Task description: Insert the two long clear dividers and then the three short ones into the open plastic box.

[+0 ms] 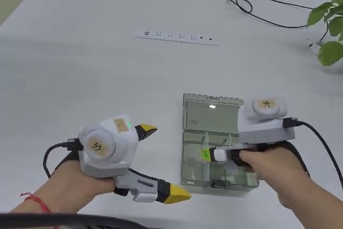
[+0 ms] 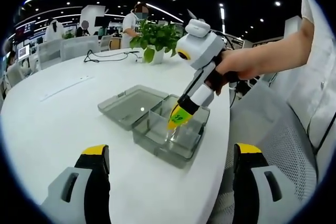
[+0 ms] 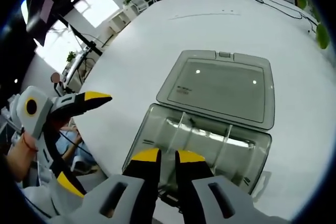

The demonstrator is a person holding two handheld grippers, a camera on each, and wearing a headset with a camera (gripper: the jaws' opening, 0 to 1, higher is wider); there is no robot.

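1. Right gripper (image 3: 169,157) reaches down into the open plastic box (image 1: 185,164). Its jaws are pressed nearly together, leaving only a sliver, and I cannot tell whether a clear piece is pinched there.
2. Clear dividers (image 3: 210,136) stand inside the box. Their count is hard to read, so the step in hand is probably seating one of the later pieces.
3. The next move probably calls for lining the piece up with its slot in the box wall, pressing straight down, then letting go.
4. Left gripper (image 1: 163,163) hovers over the bench (image 1: 80,52) left of the box, jaws spread wide and holding nothing. It could steady the box.
5. The lid (image 1: 211,112) lies flat behind the box, out of the way.
6. A power strip (image 1: 177,36) lies well behind the box. A black cable (image 1: 257,4) and a plant (image 1: 329,30) are farther back and to the right. None of them blocks the work.
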